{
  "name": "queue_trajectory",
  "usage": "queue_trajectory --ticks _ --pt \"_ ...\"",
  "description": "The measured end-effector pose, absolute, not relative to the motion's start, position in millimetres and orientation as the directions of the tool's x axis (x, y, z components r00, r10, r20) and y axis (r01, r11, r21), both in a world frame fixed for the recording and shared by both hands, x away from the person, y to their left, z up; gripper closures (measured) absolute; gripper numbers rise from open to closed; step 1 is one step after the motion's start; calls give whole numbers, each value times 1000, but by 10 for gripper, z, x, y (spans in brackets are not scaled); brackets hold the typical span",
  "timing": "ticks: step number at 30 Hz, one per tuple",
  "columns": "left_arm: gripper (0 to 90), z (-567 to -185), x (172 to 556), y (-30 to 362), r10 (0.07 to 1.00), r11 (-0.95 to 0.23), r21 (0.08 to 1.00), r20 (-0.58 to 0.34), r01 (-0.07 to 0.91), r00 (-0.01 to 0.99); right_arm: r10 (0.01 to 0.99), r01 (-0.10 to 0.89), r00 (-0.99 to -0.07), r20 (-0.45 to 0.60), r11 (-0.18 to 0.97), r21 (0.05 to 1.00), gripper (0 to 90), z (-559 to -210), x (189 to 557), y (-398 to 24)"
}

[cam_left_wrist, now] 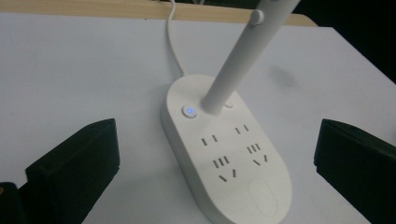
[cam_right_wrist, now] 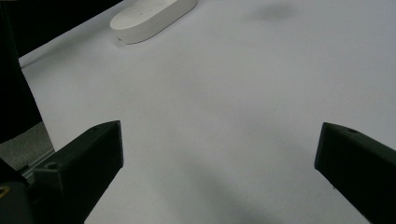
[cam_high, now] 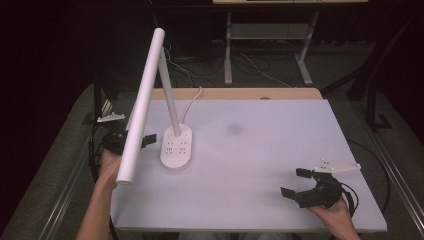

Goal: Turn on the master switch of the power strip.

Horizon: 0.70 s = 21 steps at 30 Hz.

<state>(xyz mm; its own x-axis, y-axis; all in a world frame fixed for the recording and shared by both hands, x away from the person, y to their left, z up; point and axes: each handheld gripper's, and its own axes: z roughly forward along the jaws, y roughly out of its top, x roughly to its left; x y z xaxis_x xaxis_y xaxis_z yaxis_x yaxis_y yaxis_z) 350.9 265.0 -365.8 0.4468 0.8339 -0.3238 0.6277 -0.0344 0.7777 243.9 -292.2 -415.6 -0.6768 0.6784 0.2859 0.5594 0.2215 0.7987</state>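
A white desk lamp stands on the left part of the white table board (cam_high: 260, 165). Its oval base (cam_high: 176, 146) carries several sockets and a small button lit blue (cam_left_wrist: 189, 111). A thin stem (cam_high: 169, 95) rises from the base, and the long tube-shaped head (cam_high: 142, 102) slants over the table's left edge. My left gripper (cam_high: 145, 140) sits just left of the base, partly hidden behind the lamp head. It is open, its jaws wide on either side of the base (cam_left_wrist: 224, 154) without touching it. My right gripper (cam_high: 293, 182) rests near the front right corner, open and holding nothing.
The lamp's white cable (cam_high: 192, 100) runs from the base to the back edge of the table. A faint dark smudge (cam_high: 234, 129) marks the board's middle. Beyond the table, desk legs (cam_high: 228, 50) and loose cables lie on the dark floor.
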Motion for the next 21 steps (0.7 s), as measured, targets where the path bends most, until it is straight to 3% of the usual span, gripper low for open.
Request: queue_trajectory --ticks 21 --pt "0 -3778 3076 2326 788 -107 808 -286 580 545 677 556 -679 283 223 801 6 -4148 2432 -2918"
